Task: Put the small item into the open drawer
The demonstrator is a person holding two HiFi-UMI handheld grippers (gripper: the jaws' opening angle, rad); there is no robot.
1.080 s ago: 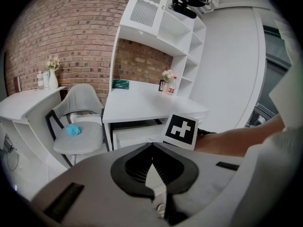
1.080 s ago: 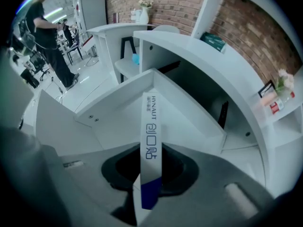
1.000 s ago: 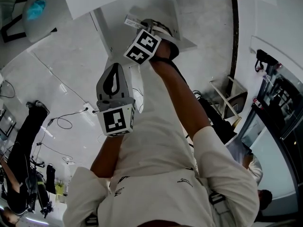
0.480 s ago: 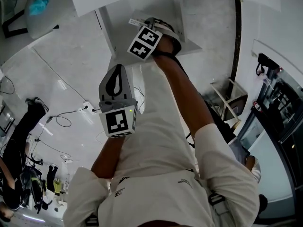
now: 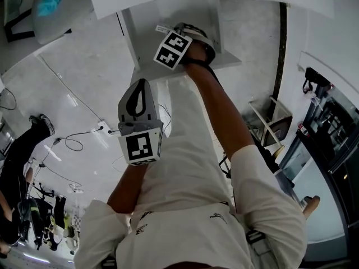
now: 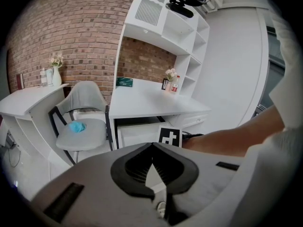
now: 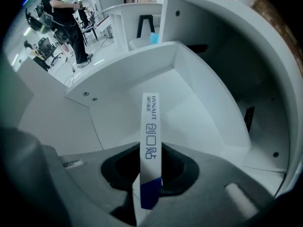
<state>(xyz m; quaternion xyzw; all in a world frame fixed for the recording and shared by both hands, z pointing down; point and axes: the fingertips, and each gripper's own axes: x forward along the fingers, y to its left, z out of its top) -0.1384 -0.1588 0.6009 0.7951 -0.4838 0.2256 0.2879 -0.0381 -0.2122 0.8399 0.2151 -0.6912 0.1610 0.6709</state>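
**A:** Where is the small item sitting right now?

**B:** I'm pinching the flat pack point(image 7: 151, 126) in my right tongs point(image 7: 150, 161). The jaws are narrow and clamping its blue end, and the white end is pointing down into the open drawer point(image 7: 203, 103). It looks to be hanging clear of the drawer's bare white floor, well inside the walls.

**A:** And your other hand?

**B:** My left tongs point(image 6: 152, 148) are resting closed on nothing, tips together. I'm holding them back by my waist, well apart from the drawer.

**A:** How are you planning the drop?

**B:** I'm aiming for the middle of the floor, away from the side wall. I'd bring the pack close to the floor before letting go, then ease the jaws apart just enough that it tips flat instead of bouncing. After that I'd lift straight up so the pads aren't dragging it.

**A:** Any print on it?

**B:** I'm reading "HYNAUT" along the narrow face. Under that are larger Chinese characters, which I'm making out as 创口贴.
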